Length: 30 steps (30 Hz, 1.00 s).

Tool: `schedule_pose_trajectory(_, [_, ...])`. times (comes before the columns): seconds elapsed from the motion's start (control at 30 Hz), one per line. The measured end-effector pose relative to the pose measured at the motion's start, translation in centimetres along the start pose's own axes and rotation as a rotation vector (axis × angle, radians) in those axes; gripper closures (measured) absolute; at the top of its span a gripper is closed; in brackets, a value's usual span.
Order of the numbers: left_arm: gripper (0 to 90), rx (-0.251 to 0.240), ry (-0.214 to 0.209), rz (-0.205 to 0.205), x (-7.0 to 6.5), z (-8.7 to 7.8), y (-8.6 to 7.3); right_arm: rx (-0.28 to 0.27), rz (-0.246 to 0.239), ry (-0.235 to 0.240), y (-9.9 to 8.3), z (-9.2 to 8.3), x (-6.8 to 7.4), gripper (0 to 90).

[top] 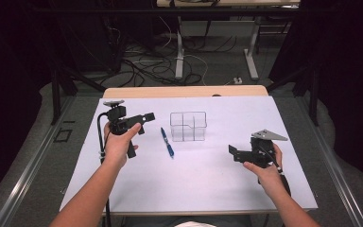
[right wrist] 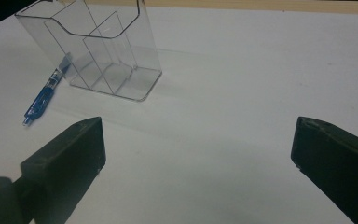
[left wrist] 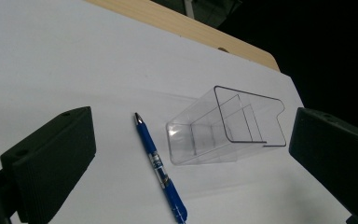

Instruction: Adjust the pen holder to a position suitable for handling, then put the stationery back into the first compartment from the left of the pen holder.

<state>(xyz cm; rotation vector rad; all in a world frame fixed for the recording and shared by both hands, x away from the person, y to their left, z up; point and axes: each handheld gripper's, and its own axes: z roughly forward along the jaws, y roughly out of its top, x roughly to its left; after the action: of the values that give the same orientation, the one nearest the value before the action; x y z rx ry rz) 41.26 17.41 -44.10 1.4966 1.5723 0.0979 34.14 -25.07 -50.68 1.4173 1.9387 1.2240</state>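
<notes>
high view shows your left claw [top: 147, 117] wide open and empty, the blue pen [top: 167, 142] lying flat on the worktop [top: 217, 175] just beside the clear organizer [top: 188, 126]. your right claw [top: 232, 152] gapes empty too. pinch off-centre and the pen may roll or knock the light organizer.

A blue pen [top: 167, 142] lies beside a clear holder [top: 188, 126], between 2 held grippers.
</notes>
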Motion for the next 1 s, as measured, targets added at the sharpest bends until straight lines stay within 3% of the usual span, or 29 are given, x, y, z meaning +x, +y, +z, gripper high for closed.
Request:
schedule_pose_trajectory(0.2, [0.4,0.042,-0.014,-0.038,0.1,1.1,0.4,0.004,0.010,0.005,0.0,-0.1,-0.1,3.0])
schedule_pose_trajectory(0.47, [2.1,0.069,0.003,-0.070,0.5,2.4,0.7,0.001,0.013,0.005,0.0,-0.1,-0.3,3.3])
schedule_pose_trajectory(0.67, [14.5,0.082,0.036,-0.109,1.0,3.1,0.6,0.005,0.014,0.006,0.0,0.1,-0.3,3.6])
schedule_pose_trajectory(0.73, [16.1,0.083,0.056,-0.101,1.1,3.3,0.5,0.008,0.018,0.009,0.0,0.0,-0.3,3.7])
schedule_pose_trajectory(1.0, [29.2,0.102,0.079,-0.140,1.2,4.3,0.1,0.006,0.009,0.015,-0.1,0.1,-0.4,4.3])
